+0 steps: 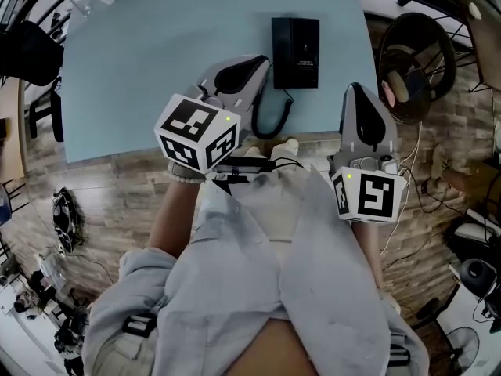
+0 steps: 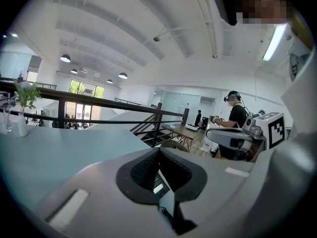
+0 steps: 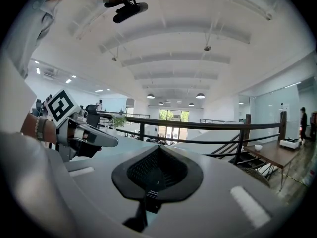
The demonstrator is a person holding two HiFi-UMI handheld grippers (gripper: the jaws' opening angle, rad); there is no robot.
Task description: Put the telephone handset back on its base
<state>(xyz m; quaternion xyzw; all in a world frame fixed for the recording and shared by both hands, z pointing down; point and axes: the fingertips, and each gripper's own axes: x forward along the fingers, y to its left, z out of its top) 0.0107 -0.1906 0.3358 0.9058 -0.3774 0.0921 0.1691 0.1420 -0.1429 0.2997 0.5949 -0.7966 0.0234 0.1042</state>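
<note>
blue table (image 1: 141, 69) | telephone (image 1: 295, 52) right of centre | left tool (image 1: 257, 63) pressed together | right tool (image 1: 356, 91) pressed together at near edge

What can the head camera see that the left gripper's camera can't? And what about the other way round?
Only the head view shows the black telephone base lying on the table, and the legs of the person who holds the grippers. Only the left gripper view shows the dark railing, the ceiling lamps and another person standing far off in the room. Both views show the light-blue table and the right gripper.
</note>
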